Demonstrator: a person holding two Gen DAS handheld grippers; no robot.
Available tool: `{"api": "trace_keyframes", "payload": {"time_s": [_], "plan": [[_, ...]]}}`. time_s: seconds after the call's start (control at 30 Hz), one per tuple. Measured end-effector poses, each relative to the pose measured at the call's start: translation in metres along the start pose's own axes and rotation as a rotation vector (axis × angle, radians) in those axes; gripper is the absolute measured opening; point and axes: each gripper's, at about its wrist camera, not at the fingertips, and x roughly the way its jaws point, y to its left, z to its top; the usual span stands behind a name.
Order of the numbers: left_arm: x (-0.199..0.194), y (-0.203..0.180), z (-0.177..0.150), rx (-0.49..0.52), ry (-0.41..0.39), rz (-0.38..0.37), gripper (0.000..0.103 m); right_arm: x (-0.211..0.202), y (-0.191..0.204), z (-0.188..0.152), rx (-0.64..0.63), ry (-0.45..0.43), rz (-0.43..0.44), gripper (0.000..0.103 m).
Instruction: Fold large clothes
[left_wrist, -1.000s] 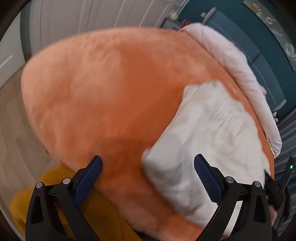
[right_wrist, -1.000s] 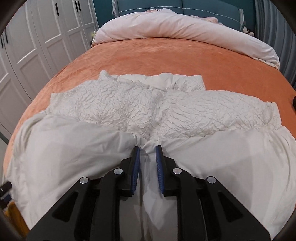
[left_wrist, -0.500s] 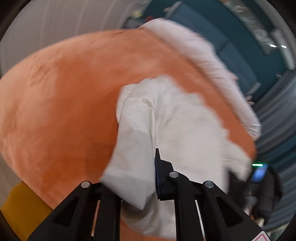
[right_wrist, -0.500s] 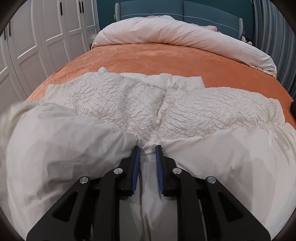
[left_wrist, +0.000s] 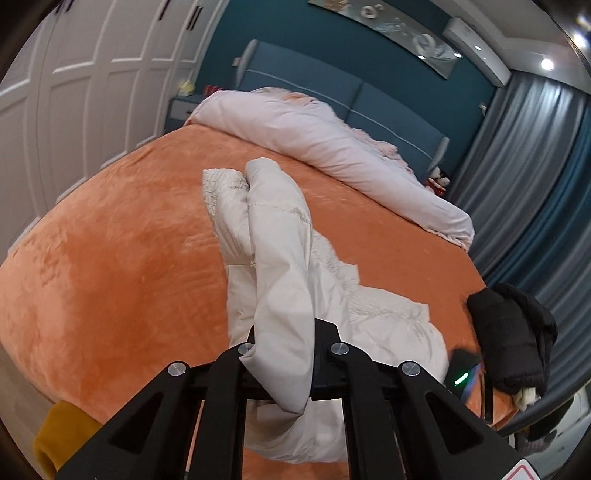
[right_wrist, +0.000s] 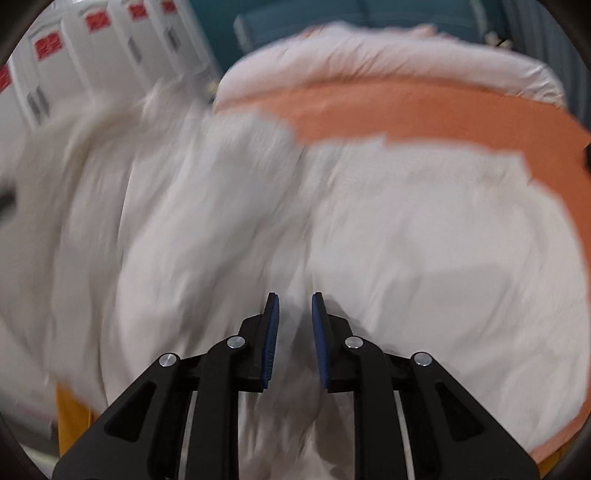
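Note:
A large cream-white padded jacket (left_wrist: 280, 243) lies on the orange bed cover (left_wrist: 122, 266). My left gripper (left_wrist: 284, 332) is shut on a fold of the jacket and holds that side lifted, so the cloth drapes down over the jaws. In the right wrist view the jacket (right_wrist: 388, 236) fills the frame and is blurred. My right gripper (right_wrist: 294, 314) sits at the jacket's near edge, jaws close together with white cloth between the blue pads (right_wrist: 270, 332).
A pale duvet (left_wrist: 332, 147) is rolled along the bed's far end by the blue headboard (left_wrist: 332, 92). A black jacket (left_wrist: 513, 336) lies at the bed's right edge. White wardrobes (left_wrist: 81, 74) stand left, grey curtains (left_wrist: 524, 177) right. A yellow cloth (left_wrist: 59, 443) hangs at the near corner.
My left gripper closed on the jacket's left side and lifted it up and over toward the middle. The right view has become blurred, and the jacket bunched up on the left.

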Motion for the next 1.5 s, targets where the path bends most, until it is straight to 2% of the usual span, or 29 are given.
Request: {"api": "trace_keyframes", "payload": {"time_s": [0.17, 0.33, 0.43, 0.5, 0.6, 0.73, 0.87, 0.97, 1.1, 1.2, 1.23, 1.27, 1.3, 1.33, 1.4, 1.47, 1.5], "plan": [[0.008, -0.037, -0.002, 0.082, 0.026, -0.037, 0.005, 0.025, 0.016, -0.017, -0.061, 0.022, -0.018, 0.017], [0.036, -0.094, -0.014, 0.220, 0.091, -0.095, 0.005, 0.037, 0.007, -0.018, -0.038, 0.003, 0.040, 0.017], [0.057, -0.135, -0.024, 0.315, 0.135, -0.146, 0.005, 0.023, -0.014, -0.019, 0.043, 0.019, 0.128, 0.014], [0.072, -0.159, -0.032, 0.366, 0.166, -0.183, 0.005, 0.002, -0.037, -0.024, 0.121, 0.025, 0.199, 0.014], [0.095, -0.192, -0.049, 0.433, 0.225, -0.224, 0.005, -0.039, -0.086, -0.039, 0.259, 0.012, 0.253, 0.014], [0.130, -0.225, -0.085, 0.505, 0.317, -0.241, 0.005, -0.088, -0.149, -0.057, 0.413, -0.031, 0.179, 0.018], [0.165, -0.246, -0.135, 0.588, 0.419, -0.223, 0.005, -0.137, -0.189, -0.071, 0.453, -0.106, 0.051, 0.018], [0.179, -0.254, -0.164, 0.656, 0.446, -0.196, 0.005, -0.162, -0.204, -0.072, 0.472, -0.153, 0.009, 0.020], [0.191, -0.255, -0.185, 0.693, 0.462, -0.167, 0.005, -0.183, -0.212, -0.049, 0.442, -0.214, -0.023, 0.034], [0.196, -0.257, -0.191, 0.718, 0.459, -0.146, 0.005, -0.200, -0.213, -0.027, 0.402, -0.263, -0.016, 0.041], [0.198, -0.257, -0.192, 0.721, 0.458, -0.143, 0.005, -0.198, -0.209, -0.008, 0.375, -0.272, -0.008, 0.047], [0.200, -0.258, -0.193, 0.724, 0.456, -0.136, 0.005, -0.195, -0.206, 0.007, 0.348, -0.273, -0.010, 0.048], [0.202, -0.261, -0.196, 0.723, 0.455, -0.132, 0.005, -0.190, -0.199, 0.023, 0.307, -0.270, -0.013, 0.049], [0.204, -0.262, -0.199, 0.723, 0.453, -0.129, 0.005, -0.182, -0.194, 0.033, 0.275, -0.258, -0.010, 0.057], [0.200, -0.260, -0.196, 0.720, 0.446, -0.125, 0.006, -0.152, -0.182, 0.064, 0.208, -0.194, 0.014, 0.066], [0.189, -0.259, -0.191, 0.714, 0.425, -0.123, 0.010, -0.125, -0.180, 0.080, 0.186, -0.135, 0.001, 0.065], [0.179, -0.258, -0.189, 0.707, 0.410, -0.128, 0.016, -0.113, -0.181, 0.084, 0.183, -0.101, -0.003, 0.061]]}}
